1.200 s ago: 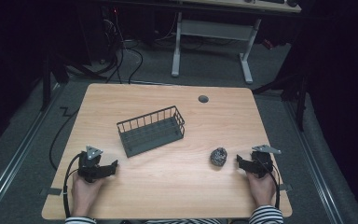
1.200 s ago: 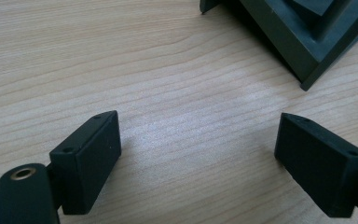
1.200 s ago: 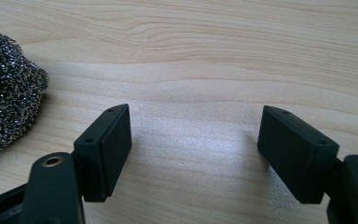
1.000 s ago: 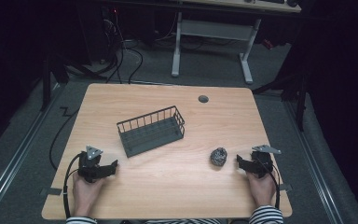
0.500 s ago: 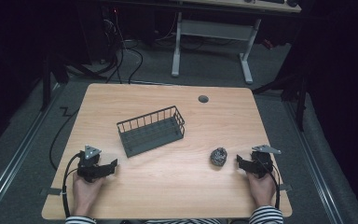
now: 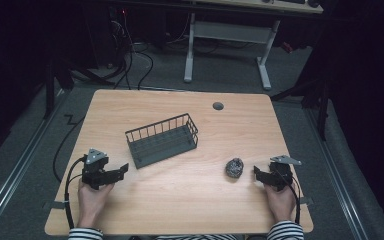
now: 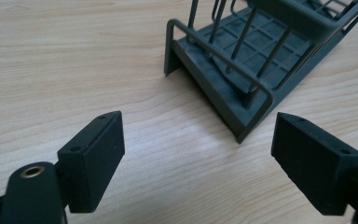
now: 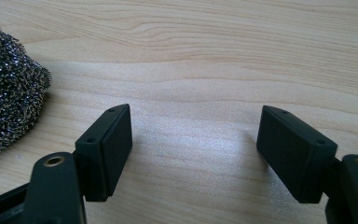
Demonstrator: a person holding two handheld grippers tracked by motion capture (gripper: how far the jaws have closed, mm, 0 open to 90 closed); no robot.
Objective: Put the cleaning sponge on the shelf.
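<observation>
A dark grey wire basket (image 6: 162, 140) stands empty and askew at the table's middle. In the left gripper view its near corner (image 7: 242, 60) lies just ahead. My left gripper (image 6: 123, 170) hovers low at the front left and points at that basket. Its jaws (image 7: 198, 135) are open, have just been opening wider, and hold nothing. A ball of steel wool (image 6: 234, 167) rests at the front right. My right gripper (image 6: 256, 173) sits just right of it, open and empty. In the right gripper view (image 8: 196, 126) the steel wool (image 8: 4, 88) lies left of the left jaw, apart from it.
The wooden table (image 6: 190, 210) has a round cable hole (image 6: 218, 106) near its far edge. A cable (image 6: 62, 150) hangs off the left side. Beyond the table stand a white desk frame (image 6: 225, 35) and loose floor cables.
My left gripper has lifted slightly off the table. The right gripper, basket and steel wool have stayed where they were.
</observation>
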